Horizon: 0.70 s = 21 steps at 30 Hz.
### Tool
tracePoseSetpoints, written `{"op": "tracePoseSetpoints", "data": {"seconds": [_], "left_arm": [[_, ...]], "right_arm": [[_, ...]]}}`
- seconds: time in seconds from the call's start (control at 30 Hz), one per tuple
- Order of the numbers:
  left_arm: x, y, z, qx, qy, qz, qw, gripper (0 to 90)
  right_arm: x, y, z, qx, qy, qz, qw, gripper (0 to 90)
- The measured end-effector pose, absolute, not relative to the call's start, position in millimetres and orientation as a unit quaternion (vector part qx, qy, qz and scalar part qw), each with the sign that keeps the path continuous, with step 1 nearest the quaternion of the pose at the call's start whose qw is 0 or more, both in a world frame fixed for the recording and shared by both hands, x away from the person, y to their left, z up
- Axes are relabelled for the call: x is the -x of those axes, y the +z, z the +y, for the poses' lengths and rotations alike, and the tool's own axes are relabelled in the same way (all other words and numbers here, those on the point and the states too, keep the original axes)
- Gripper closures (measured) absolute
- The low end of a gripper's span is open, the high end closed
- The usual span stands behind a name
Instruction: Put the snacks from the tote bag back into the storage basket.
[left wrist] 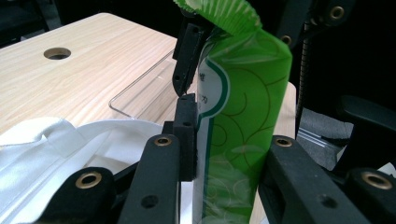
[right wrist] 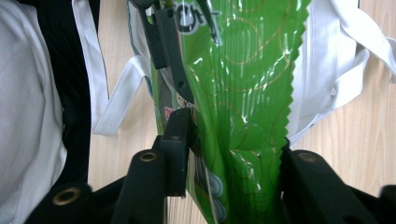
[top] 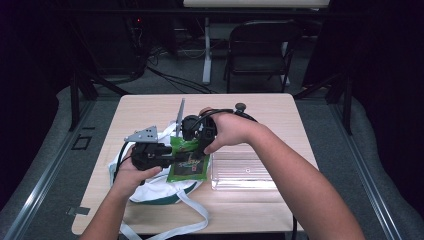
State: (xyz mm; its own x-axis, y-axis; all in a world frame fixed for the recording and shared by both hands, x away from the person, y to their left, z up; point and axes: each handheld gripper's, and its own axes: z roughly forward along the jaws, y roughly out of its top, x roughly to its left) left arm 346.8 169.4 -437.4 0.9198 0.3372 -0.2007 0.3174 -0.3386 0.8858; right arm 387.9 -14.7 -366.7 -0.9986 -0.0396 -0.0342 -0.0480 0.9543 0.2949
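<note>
A green snack packet [top: 189,161] is held over a white cloth bag [top: 150,189] at the middle of the table. My left gripper [top: 172,160] is shut on the packet from the left; in the left gripper view the packet [left wrist: 238,121] stands upright between its jaws [left wrist: 231,135]. My right gripper [top: 194,142] grips the same packet from the far end. In the right gripper view the packet's shiny film [right wrist: 243,70] is clamped between the jaws [right wrist: 233,144], with its zigzag edge to the right. The bag's straps [right wrist: 107,107] lie on the wood beneath.
A clear plastic tray [top: 245,171] lies on the table [top: 150,107] just right of the packet, its rim [left wrist: 140,88] showing behind the bag [left wrist: 56,149]. A round hole [left wrist: 57,53] is cut in the tabletop. A dark chair [top: 260,45] stands beyond the far edge.
</note>
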Motion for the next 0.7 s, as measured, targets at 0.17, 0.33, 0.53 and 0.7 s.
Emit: {"op": "tracePoseSetpoints", "data": {"seconds": [0.17, 0.33, 0.53, 0.7], "left_arm": [[-347.0, -438.1, 169.3, -0.819, 0.013, 0.198, 0.538, 74.7], [-346.7, -438.4, 168.6, -0.820, 0.015, 0.198, 0.537, 74.2], [-347.4, -438.8, 168.8, -0.819, 0.014, 0.200, 0.537, 72.5], [-347.8, -438.8, 169.3, -0.818, 0.014, 0.204, 0.537, 71.5]], "right_arm": [[-388.5, -365.4, -15.0, 0.027, 0.148, 0.988, 0.016, 67.8], [-387.8, -364.8, -14.4, 0.030, 0.145, 0.989, 0.014, 71.2], [-387.2, -363.3, -14.2, 0.032, 0.141, 0.989, 0.015, 73.9], [-386.6, -362.6, -13.8, 0.034, 0.140, 0.989, 0.018, 75.0]]}}
